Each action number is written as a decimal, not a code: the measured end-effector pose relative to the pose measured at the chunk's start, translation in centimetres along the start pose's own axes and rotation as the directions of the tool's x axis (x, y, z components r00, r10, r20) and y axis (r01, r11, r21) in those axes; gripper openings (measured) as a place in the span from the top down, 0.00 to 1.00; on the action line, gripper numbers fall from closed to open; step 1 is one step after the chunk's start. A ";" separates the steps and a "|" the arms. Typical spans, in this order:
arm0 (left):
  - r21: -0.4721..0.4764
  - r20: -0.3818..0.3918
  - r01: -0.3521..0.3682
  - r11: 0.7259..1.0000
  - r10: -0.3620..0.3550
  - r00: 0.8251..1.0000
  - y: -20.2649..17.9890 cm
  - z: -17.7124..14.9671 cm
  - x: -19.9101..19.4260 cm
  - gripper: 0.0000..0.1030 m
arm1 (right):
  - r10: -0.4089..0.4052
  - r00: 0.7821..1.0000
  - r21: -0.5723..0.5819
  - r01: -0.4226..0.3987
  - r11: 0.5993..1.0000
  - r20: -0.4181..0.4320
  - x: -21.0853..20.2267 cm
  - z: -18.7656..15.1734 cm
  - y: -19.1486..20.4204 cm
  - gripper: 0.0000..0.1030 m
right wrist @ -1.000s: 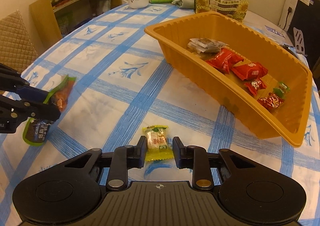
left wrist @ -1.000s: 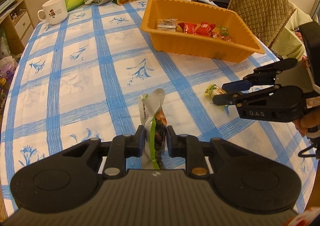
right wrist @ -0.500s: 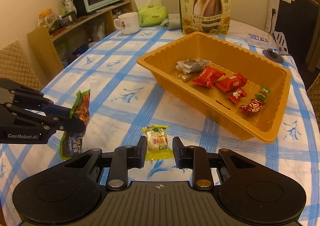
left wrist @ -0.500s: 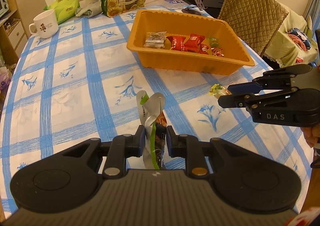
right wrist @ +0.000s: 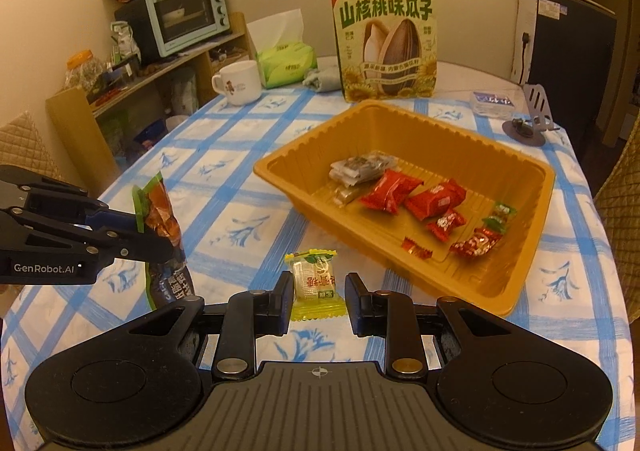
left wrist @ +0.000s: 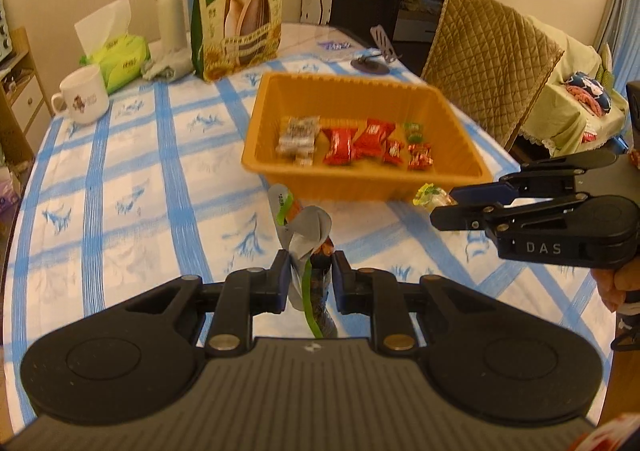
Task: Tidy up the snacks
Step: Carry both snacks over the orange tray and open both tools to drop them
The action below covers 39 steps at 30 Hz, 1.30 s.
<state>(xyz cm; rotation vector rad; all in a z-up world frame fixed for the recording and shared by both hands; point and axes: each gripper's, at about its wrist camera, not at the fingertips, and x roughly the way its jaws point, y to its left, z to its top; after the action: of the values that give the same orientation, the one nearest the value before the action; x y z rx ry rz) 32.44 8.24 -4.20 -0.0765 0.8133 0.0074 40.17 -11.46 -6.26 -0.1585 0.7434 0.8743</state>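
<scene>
Left claw is clamped on a green-edged snack pouch, held upright above the blue-checked tabletop. The right wrist view shows the pouch's printed face — the left view gives only its crumpled edge. Right claw grips a yellow-wrapped candy, its pads pressed on the wrapper's sides; from the left view only the candy's tip shows past the fingers. The orange tray sits ahead, holding red, grey and green wrapped snacks. The oven on the shelf appears in the right view only.
</scene>
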 end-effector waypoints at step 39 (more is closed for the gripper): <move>-0.015 0.062 0.059 0.998 -0.058 0.996 -1.0 11.5 9.6 0.81 | -0.139 0.987 0.193 0.122 0.974 0.078 3.2 6.2 -6.4 0.72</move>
<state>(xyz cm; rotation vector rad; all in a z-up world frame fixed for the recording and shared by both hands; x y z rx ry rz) 47.40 7.84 -3.25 -0.1153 0.7491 -0.0384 49.49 -10.93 -4.76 -0.0001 0.7180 0.6775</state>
